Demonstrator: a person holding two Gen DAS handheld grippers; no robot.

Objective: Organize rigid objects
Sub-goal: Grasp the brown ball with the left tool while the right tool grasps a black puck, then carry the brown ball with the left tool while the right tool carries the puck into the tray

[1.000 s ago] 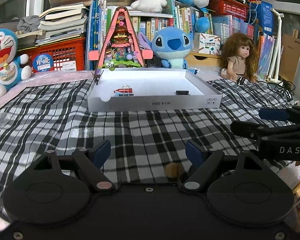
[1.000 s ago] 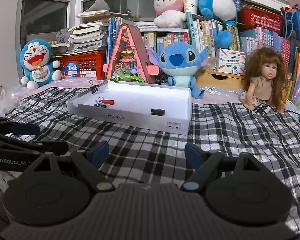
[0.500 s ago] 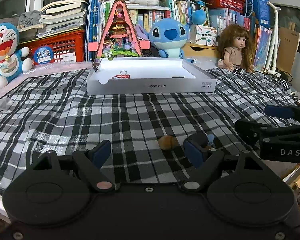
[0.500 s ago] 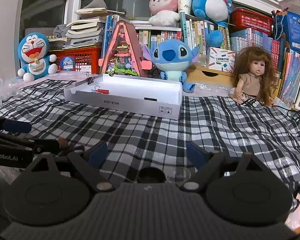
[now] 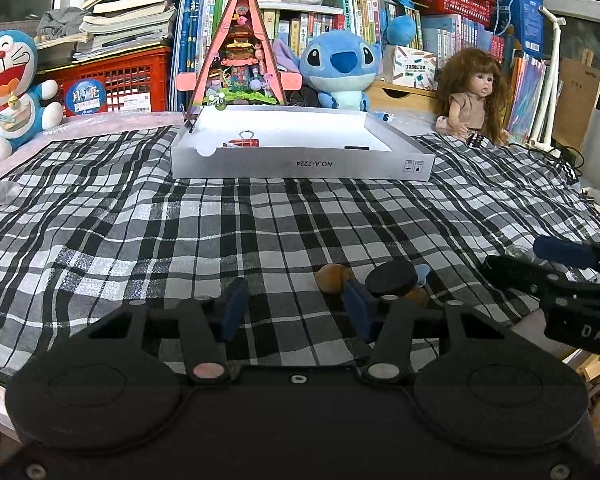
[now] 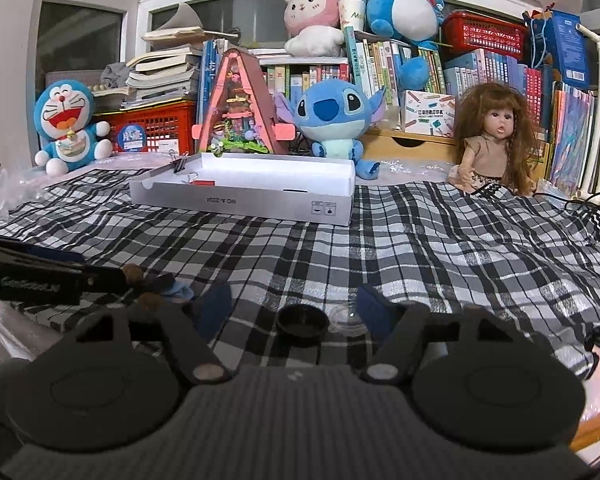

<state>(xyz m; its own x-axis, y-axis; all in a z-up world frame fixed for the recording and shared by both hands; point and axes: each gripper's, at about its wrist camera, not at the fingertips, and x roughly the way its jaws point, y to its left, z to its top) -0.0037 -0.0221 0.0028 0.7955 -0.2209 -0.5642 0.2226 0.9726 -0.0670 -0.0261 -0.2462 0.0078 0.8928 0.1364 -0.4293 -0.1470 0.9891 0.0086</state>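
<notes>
My left gripper (image 5: 294, 310) hovers low over the plaid cloth, its jaws closing with only cloth between the pads. Just past its right fingertip lie a brown round piece (image 5: 332, 278), a black round cap (image 5: 392, 278) and a small light-blue piece (image 5: 422, 274). My right gripper (image 6: 296, 308) is also closing. A black ring (image 6: 302, 322) and a clear round lid (image 6: 346, 316) lie between its fingers, untouched by the pads. A white box (image 5: 300, 164) stands farther back, holding a red binder clip (image 5: 244, 142) and a small black item (image 5: 356, 147).
Behind the box stand a pink triangular toy house (image 5: 240, 60), a blue plush (image 5: 340, 68), a doll (image 5: 472, 96), a blue cat plush (image 5: 8, 88), a red crate (image 5: 116, 84) and shelves of books. The cloth's near edge drops off just under both grippers.
Both grippers' jaws have narrowed. The right gripper has come down and forward, so the black ring and clear lid now lie between its fingers. More small pieces show past the left fingertip.
</notes>
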